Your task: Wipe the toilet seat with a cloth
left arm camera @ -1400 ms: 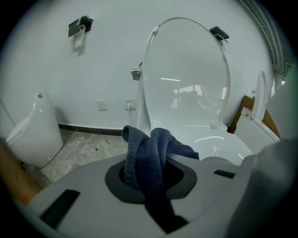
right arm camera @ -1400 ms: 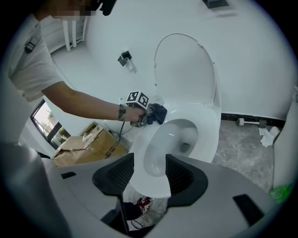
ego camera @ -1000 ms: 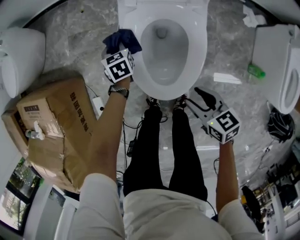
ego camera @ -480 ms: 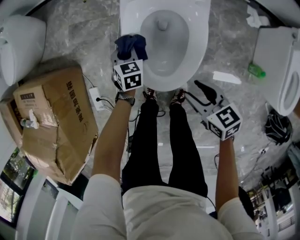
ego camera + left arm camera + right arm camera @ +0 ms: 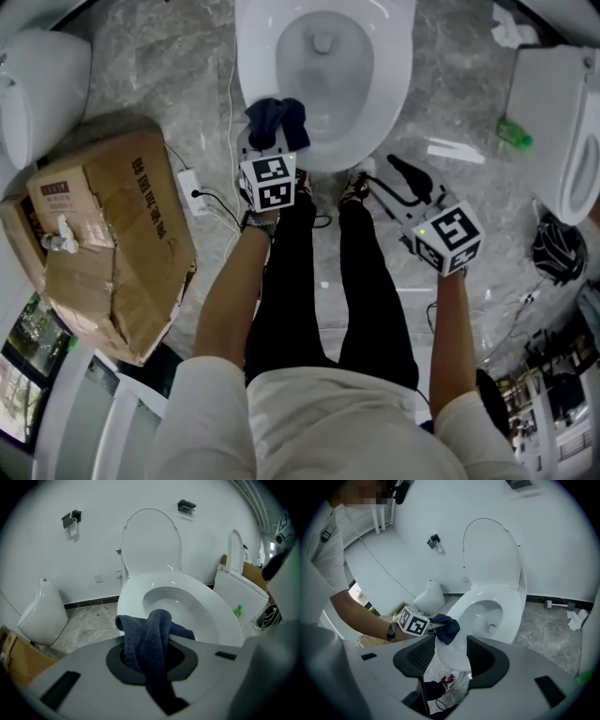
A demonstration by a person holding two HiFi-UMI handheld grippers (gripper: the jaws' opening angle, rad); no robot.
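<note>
Toilet seat wiping seems underway: our left gripper pinches the cloth at its near rim; right gripper empty, jaws apart.

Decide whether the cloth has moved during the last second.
Yes. The cloth has slid along the seat from its left side toward the front edge.

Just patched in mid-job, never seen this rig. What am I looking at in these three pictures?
No robot: a person holds a two-jaw gripper in each hand; the marker cubes belong to them. The head view looks down from the person's head; each gripper view looks along its own jaws. The left gripper is shut on a dark blue cloth, at the toilet seat's near rim. The right gripper is open and empty, off the seat. A cardboard box sits on the floor.
</note>
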